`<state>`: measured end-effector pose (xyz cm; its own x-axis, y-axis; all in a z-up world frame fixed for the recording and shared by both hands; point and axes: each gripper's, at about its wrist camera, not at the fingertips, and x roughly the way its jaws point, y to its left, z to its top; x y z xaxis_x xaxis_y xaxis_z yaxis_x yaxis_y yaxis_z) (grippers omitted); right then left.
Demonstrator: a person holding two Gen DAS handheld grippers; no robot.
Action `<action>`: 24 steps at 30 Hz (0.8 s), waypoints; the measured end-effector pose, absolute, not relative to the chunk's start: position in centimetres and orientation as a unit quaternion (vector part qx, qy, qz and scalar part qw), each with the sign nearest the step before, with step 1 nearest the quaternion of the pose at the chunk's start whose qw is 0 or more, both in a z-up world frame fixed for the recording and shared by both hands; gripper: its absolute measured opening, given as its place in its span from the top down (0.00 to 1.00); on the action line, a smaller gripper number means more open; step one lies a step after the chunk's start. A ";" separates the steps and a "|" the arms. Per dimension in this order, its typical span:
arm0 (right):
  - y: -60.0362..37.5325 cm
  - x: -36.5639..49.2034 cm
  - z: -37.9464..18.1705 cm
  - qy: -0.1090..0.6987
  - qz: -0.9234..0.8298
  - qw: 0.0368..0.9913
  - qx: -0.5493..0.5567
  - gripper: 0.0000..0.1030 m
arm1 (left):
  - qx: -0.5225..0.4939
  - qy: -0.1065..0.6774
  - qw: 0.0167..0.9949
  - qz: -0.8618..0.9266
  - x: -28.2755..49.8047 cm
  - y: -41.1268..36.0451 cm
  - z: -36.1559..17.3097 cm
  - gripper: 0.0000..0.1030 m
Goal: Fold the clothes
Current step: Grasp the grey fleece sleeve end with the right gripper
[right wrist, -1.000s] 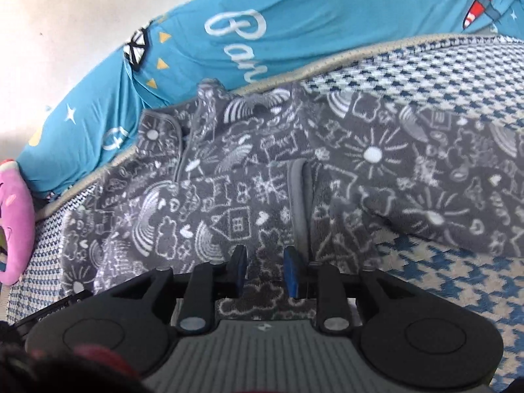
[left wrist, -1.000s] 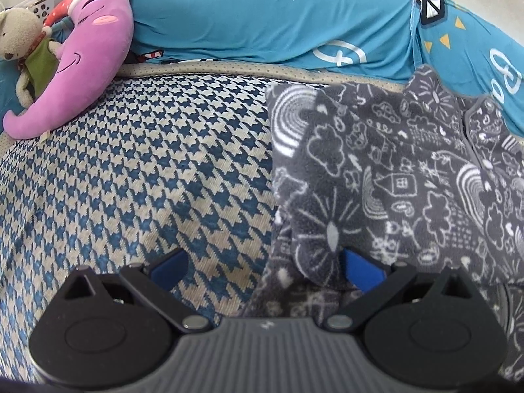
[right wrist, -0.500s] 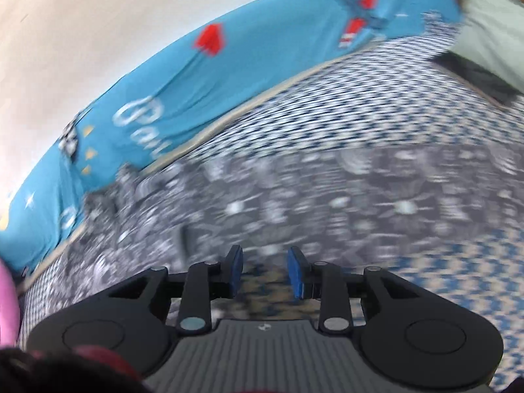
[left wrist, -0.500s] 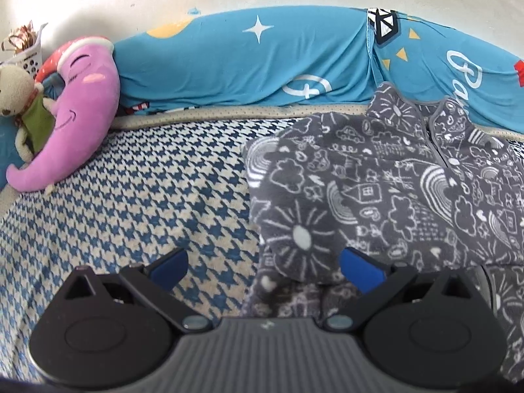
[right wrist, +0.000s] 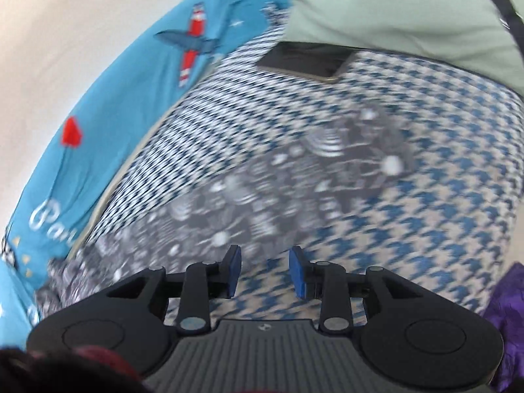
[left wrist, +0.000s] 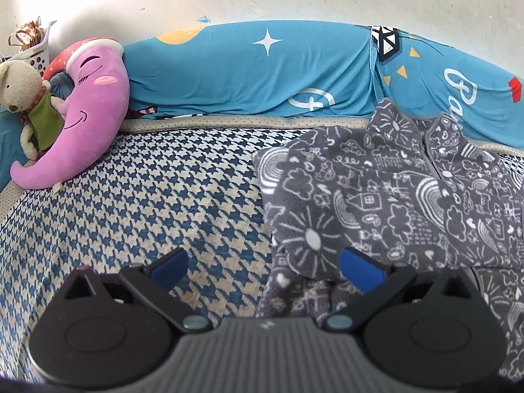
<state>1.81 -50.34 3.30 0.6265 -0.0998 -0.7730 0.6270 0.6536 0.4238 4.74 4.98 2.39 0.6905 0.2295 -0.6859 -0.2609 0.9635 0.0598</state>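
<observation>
A grey fleece garment (left wrist: 386, 203) printed with white doodles lies on the blue-and-cream houndstooth bed cover (left wrist: 147, 196), its left sleeve folded across the chest. My left gripper (left wrist: 265, 267) stands wide open at the garment's lower left edge, with nothing between its fingers. In the blurred right wrist view, one long part of the same garment (right wrist: 294, 183) stretches flat across the cover. My right gripper (right wrist: 266, 270) hovers just off its near edge, open and empty.
A long blue bolster (left wrist: 262, 75) lines the wall behind the bed. A pink moon plush (left wrist: 85, 111) and a teddy bear (left wrist: 29, 98) sit at the far left. A dark phone (right wrist: 308, 60) and a pale green pillow (right wrist: 393, 9) lie at the right end.
The right gripper has let go of the garment, opened wider and swung right along the outstretched part. The left gripper has pulled back and tilted up, still open.
</observation>
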 end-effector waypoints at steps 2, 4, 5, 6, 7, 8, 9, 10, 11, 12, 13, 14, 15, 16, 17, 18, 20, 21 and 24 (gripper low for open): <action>-51.5 1.3 3.1 0.368 -0.233 0.824 0.362 0.68 | -0.022 0.370 0.919 0.134 4.6 5.0 2.5 0.00; -52.5 0.5 3.0 0.363 -0.245 0.817 0.375 0.67 | -0.022 0.370 0.919 0.134 4.6 5.0 2.5 0.00; -53.0 0.1 2.9 0.360 -0.250 0.814 0.381 0.66 | -0.022 0.369 0.919 0.134 4.5 4.9 2.5 0.00; -53.5 -0.2 2.8 0.357 -0.255 0.810 0.390 0.63 | -0.021 0.370 0.919 0.134 4.5 4.9 2.5 0.00; -54.1 -0.5 2.6 0.353 -0.259 0.806 0.398 0.62 | -0.023 0.370 0.919 0.133 4.5 4.8 2.5 0.00; -54.5 -0.8 2.5 0.349 -0.263 0.802 0.406 0.61 | -0.025 0.371 0.919 0.130 4.6 4.8 2.6 0.00; -54.9 -1.0 2.3 0.344 -0.268 0.800 0.413 0.61 | -0.028 0.370 0.920 0.127 4.6 4.7 2.6 0.00; -55.4 -1.2 2.2 0.338 -0.273 0.797 0.420 0.61 | -0.028 0.369 0.920 0.125 4.6 4.5 2.7 0.00; -55.7 -1.3 2.0 0.333 -0.276 0.794 0.427 0.61 | -0.029 0.369 0.921 0.123 4.6 4.4 2.7 0.00; -56.0 -1.3 1.7 0.329 -0.275 0.791 0.435 0.61 | -0.029 0.368 0.921 0.122 4.7 4.2 2.7 0.00; -56.3 -1.3 1.4 0.325 -0.275 0.788 0.444 0.61 | -0.029 0.368 0.922 0.120 4.7 4.1 2.8 0.00; -56.6 -1.3 1.2 0.322 -0.275 0.785 0.452 0.61 | -0.030 0.367 0.922 0.118 4.7 3.9 2.8 0.00; -56.8 -1.3 0.8 0.320 -0.278 0.780 0.461 0.61 | -0.028 0.367 0.922 0.116 4.8 3.7 2.8 0.00; -57.0 -1.3 0.5 0.315 -0.277 0.774 0.474 0.61 | -0.026 0.367 0.923 0.114 4.8 3.5 2.7 0.00; -57.2 -1.3 0.1 0.310 -0.277 0.768 0.487 0.61 | -0.022 0.367 0.923 0.113 4.9 3.3 2.7 0.00; -57.4 -1.2 -0.2 0.305 -0.276 0.764 0.498 0.60 | -0.018 0.367 0.923 0.112 4.9 3.1 2.7 0.00; -57.7 -0.9 -0.4 0.294 -0.272 0.762 0.508 0.59 | -0.014 0.368 0.923 0.111 5.0 2.8 2.6 0.00; -57.7 -0.8 -0.5 0.291 -0.272 0.764 0.508 0.57 | -0.013 0.368 0.923 0.111 5.1 2.7 2.5 0.00; -57.7 -0.1 -0.6 0.284 -0.270 0.771 0.502 0.53 | -0.013 0.369 0.923 0.108 5.2 2.5 2.5 0.00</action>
